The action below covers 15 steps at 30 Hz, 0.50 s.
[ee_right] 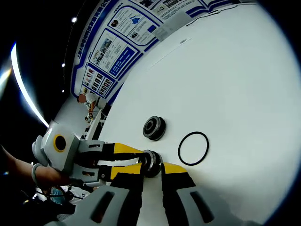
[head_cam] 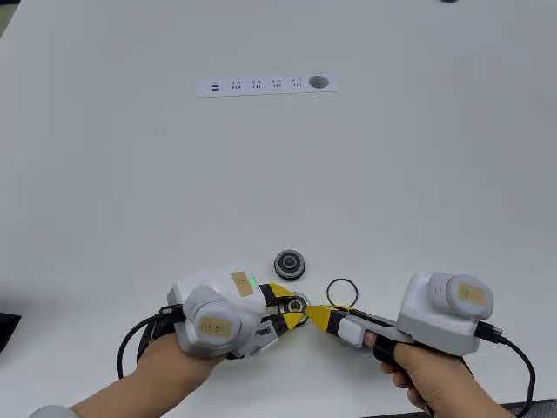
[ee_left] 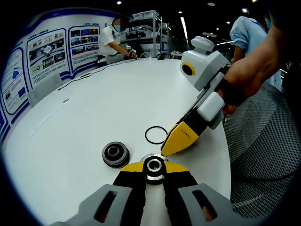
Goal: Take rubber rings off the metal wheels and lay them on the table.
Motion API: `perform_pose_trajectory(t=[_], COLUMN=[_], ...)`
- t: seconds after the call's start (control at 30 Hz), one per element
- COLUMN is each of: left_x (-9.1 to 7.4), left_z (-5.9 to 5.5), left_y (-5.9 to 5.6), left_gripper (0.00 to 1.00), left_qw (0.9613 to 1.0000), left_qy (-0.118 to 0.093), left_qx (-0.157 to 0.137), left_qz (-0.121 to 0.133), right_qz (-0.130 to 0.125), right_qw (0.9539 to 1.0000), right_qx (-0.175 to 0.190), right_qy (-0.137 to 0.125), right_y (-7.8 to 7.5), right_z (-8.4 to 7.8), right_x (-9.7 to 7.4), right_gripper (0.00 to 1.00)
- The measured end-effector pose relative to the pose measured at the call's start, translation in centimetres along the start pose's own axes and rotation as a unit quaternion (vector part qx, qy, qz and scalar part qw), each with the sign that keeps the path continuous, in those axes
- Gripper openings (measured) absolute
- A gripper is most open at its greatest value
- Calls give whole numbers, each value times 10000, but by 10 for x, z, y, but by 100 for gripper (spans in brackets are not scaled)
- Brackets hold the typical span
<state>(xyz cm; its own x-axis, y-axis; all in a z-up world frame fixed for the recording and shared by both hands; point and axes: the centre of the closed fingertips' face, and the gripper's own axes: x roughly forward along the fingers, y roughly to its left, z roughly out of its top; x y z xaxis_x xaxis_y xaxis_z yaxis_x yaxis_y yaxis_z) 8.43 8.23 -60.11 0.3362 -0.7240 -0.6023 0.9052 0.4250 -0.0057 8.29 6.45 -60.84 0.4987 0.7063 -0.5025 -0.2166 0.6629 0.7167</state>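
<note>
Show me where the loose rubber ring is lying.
Head view: the rubber ring lies on the table, right of the loose wheel, just beyond the right gripper.

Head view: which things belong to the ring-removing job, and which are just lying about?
Job: small metal wheel in the left claw; black-rimmed metal wheel on the white table; loose black rubber ring; right claw.
Lying about: long white power strip.
</note>
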Motion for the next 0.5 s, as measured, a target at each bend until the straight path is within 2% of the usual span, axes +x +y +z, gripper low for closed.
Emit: perform_pose_trajectory(t=[0.5], left_x=[1], left_z=[-2], left_y=[1], left_gripper=[14], left_qw=[10000], left_qy=[-14], left_qx=[-15], left_qz=[15], right_qz=[85], right_qw=[9993], right_qx=[359], right_qy=[39], right_y=[-1], right_z=[-4], right_x=[7], right_gripper=[17])
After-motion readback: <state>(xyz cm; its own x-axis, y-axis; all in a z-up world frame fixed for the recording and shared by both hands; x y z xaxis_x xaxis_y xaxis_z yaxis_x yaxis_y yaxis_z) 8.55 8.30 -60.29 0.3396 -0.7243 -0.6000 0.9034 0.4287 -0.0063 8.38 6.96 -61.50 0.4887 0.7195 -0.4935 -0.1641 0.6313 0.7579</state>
